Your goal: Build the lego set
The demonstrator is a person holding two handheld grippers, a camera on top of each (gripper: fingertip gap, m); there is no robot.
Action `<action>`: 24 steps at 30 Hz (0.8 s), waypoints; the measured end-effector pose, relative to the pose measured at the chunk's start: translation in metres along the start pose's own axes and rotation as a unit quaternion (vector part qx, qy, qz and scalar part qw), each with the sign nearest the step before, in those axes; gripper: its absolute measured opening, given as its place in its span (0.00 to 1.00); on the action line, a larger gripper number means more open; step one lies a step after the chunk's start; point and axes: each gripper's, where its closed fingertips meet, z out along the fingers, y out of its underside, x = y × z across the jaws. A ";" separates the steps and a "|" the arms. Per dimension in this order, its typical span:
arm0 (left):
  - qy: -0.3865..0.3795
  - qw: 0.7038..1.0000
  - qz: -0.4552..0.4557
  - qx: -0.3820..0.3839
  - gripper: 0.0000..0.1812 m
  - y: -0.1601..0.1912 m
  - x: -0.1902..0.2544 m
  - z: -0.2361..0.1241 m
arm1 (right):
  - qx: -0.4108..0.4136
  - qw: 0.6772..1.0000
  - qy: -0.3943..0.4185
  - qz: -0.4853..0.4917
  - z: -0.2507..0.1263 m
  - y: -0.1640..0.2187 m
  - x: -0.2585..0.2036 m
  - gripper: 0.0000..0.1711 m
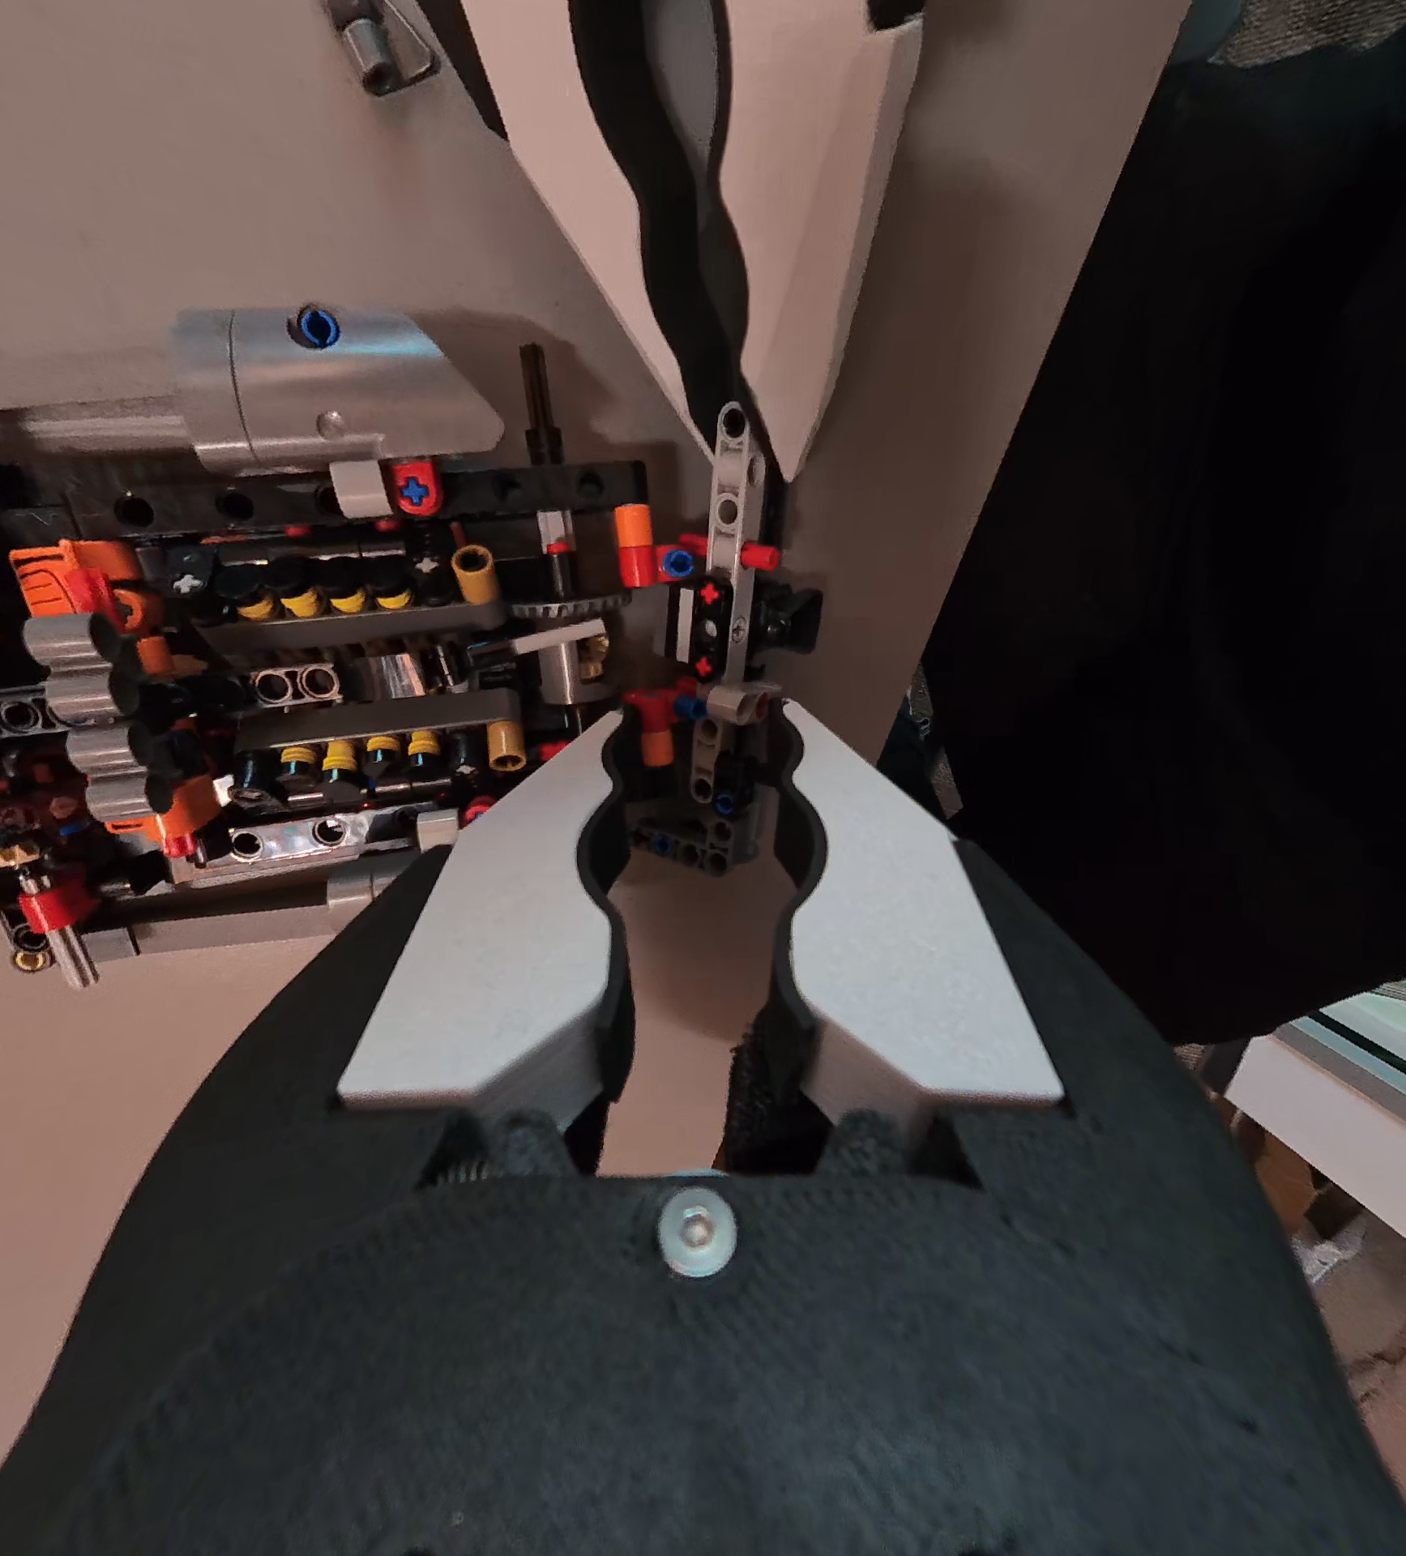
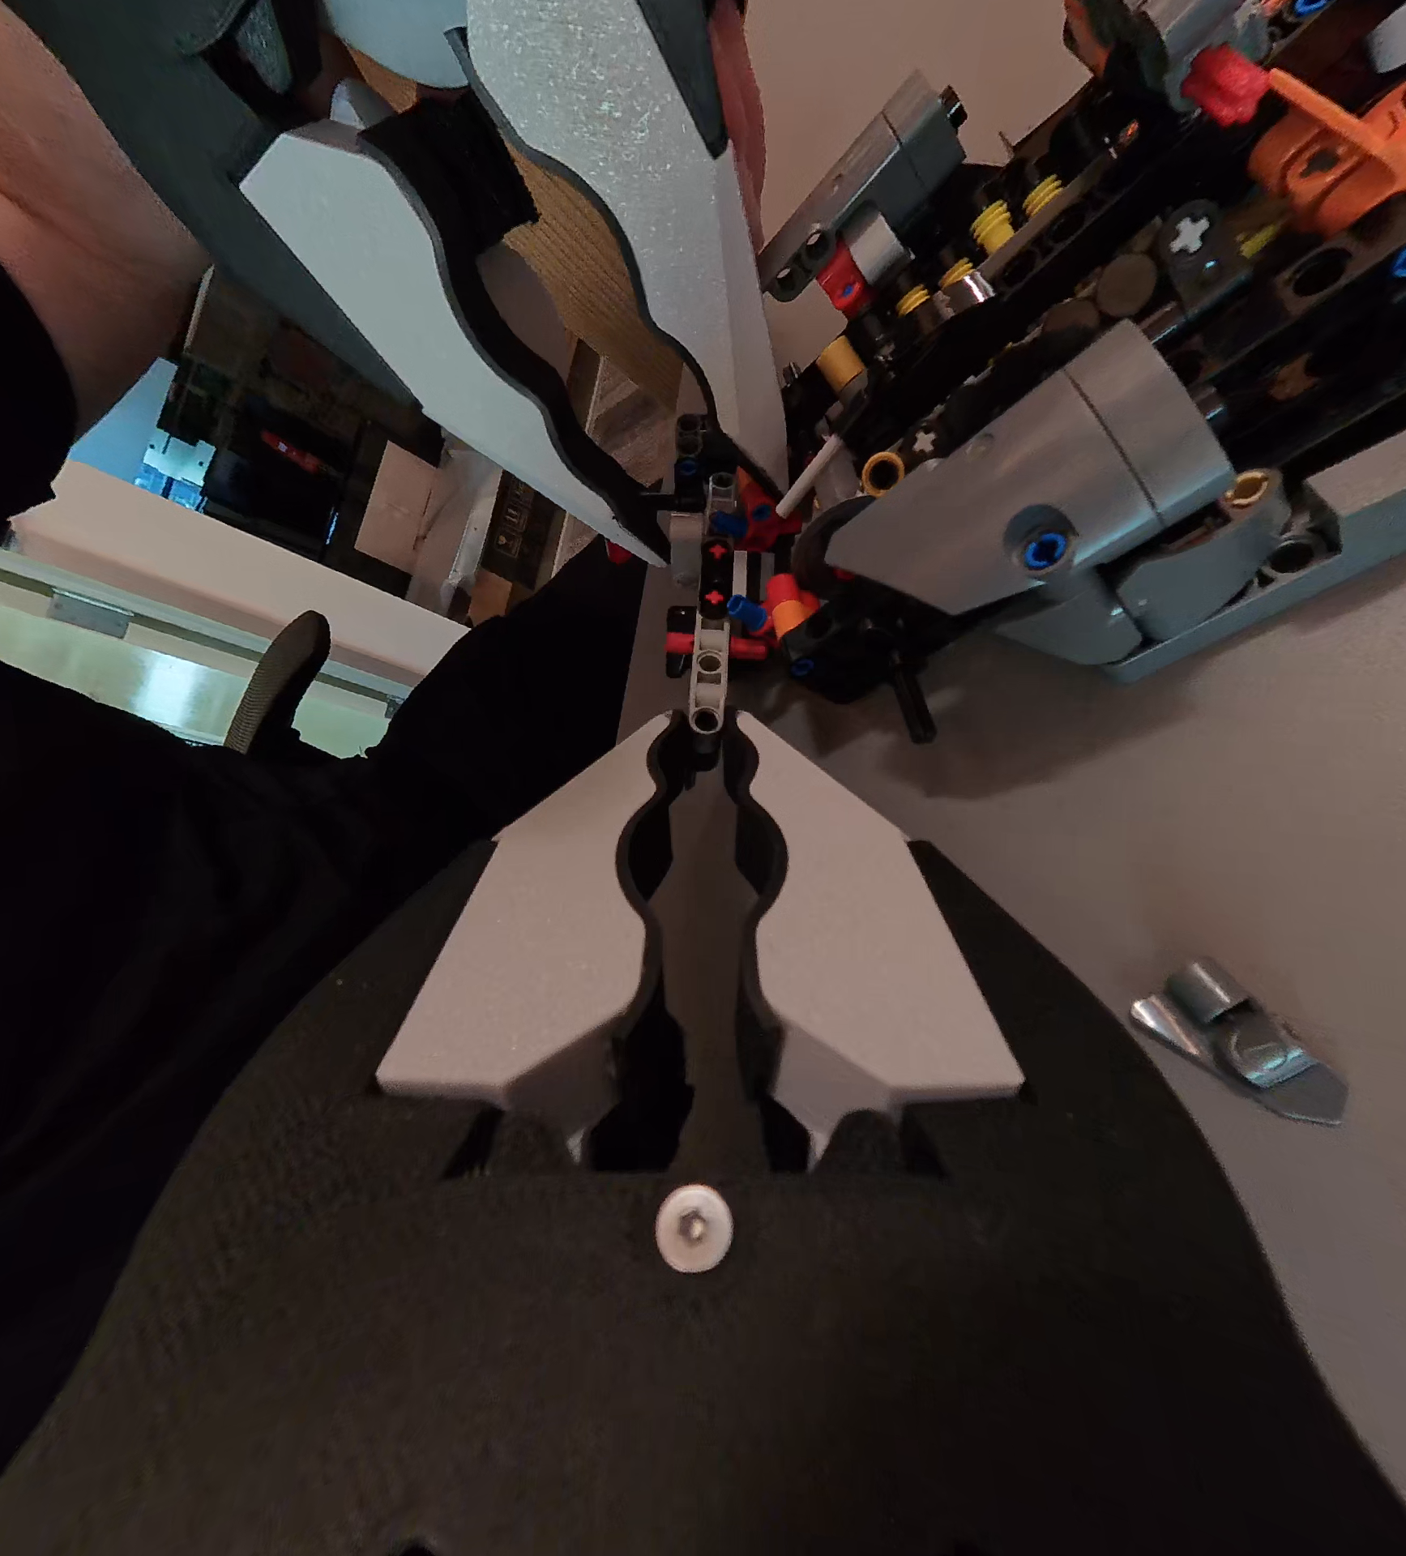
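While both claws meet over the table (image 2: 1187, 842) | left gripper (image 1: 703, 716) grasps small sub-assembly (image 1: 716, 758) beside lego model (image 1: 303, 674) | right gripper (image 2: 703, 724) clenches its grey beam (image 2: 708, 665) | loose grey piece (image 2: 1238, 1044) lies apart.

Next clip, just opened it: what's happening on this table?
A person is building a lego set with two handheld grippers. Both grip one small sub-assembly from opposite ends: the left gripper is closed on its lower grey-and-black block, and the right gripper pinches the tip of its thin grey beam. The large, partly built model sits right beside it on the table. A loose grey piece lies apart.
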 end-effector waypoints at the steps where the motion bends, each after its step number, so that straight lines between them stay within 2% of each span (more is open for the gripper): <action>1: 0.004 1.000 -0.001 0.000 0.15 0.000 0.000 0.000 | 0.000 1.000 -0.003 0.000 -0.001 0.000 0.000 0.04; 17: 0.011 1.000 -0.003 -0.009 0.14 0.002 -0.001 -0.001 | -0.006 0.999 0.025 -0.039 0.000 0.001 0.000 0.05; 24: -0.002 1.000 -0.007 0.006 0.14 0.002 -0.001 0.000 | -0.036 0.997 0.024 -0.065 0.003 0.010 -0.005 0.12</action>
